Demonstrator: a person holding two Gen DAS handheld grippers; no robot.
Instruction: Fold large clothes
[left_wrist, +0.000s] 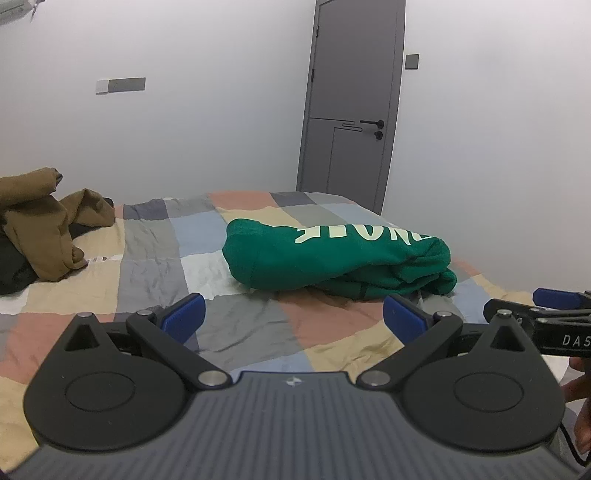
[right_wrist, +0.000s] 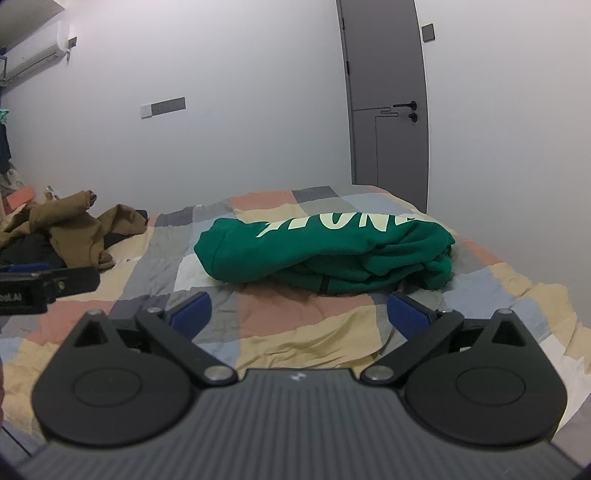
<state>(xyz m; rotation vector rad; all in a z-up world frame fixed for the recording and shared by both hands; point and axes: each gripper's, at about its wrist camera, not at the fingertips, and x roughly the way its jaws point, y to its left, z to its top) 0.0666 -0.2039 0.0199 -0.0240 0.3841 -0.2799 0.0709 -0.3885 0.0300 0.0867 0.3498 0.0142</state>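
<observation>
Apparently finished, a folded green sweatshirt (right_wrist: 325, 251) lies mid-bed on the patchwork quilt (right_wrist: 295, 328), toward its right edge, while the left gripper (left_wrist: 293, 314) and right gripper (right_wrist: 299, 314) hover nearby, fingers spread wide and empty, seemingly released.

plain white walls (left_wrist: 221, 129), evenly lit, no hard shadows. grey door (left_wrist: 351, 99) at far right, shut, black lever handle (left_wrist: 373, 122) with round lock below. small grey switch plate (left_wrist: 412, 61) right of door. long grey-and-white socket panel (right_wrist: 162, 106) on far wall, left of door. white air conditioner (right_wrist: 35, 55) high on wall at far left. bed fills near and middle ground, covered by patchwork quilt (right_wrist: 295, 321) in tan, pink, grey, pale blue squares, lightly creased.
</observation>
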